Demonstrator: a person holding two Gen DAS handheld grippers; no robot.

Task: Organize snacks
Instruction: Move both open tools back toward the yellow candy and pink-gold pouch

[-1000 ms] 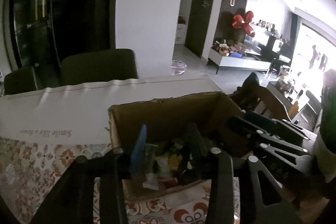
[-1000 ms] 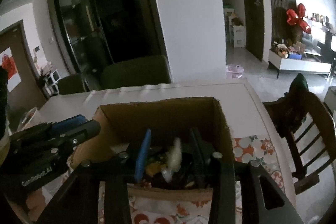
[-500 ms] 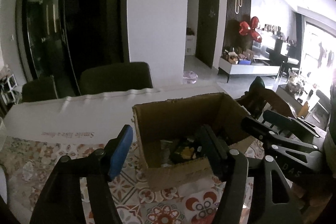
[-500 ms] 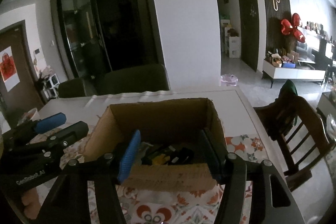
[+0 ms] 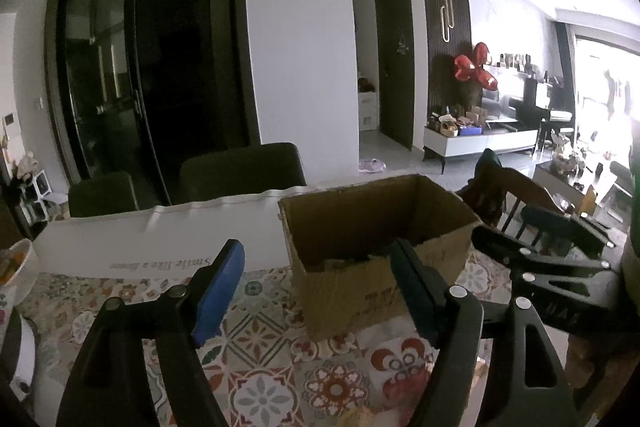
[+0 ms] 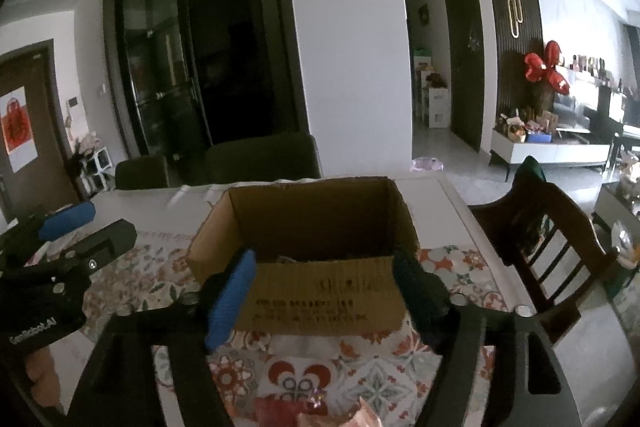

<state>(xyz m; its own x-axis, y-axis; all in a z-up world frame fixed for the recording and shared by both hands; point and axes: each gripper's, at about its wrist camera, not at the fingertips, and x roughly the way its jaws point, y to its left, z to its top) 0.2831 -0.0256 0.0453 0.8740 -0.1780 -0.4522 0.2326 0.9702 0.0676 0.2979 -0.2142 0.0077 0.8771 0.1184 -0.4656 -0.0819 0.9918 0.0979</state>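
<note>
Cardboard box point(image 6: 320, 291): brown corrugated carton, open-topped, flaps not visible above the rim. Stands upright on a patterned floral tablecloth point(image 6: 372, 387) near the table's right-hand side. Dark printed lettering on the near wall, too blurred to read. Near rim slightly ragged. Contents: snacks point(image 5: 352, 261), only a sliver visible over the near wall, dark and indistinct; individual items cannot be told apart.

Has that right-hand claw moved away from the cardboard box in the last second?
Yes. The right gripper has pulled back out of the cardboard box; its tips were over the snacks inside and now sit before the near wall. Its jaws have just been opening, nothing between them.
</note>
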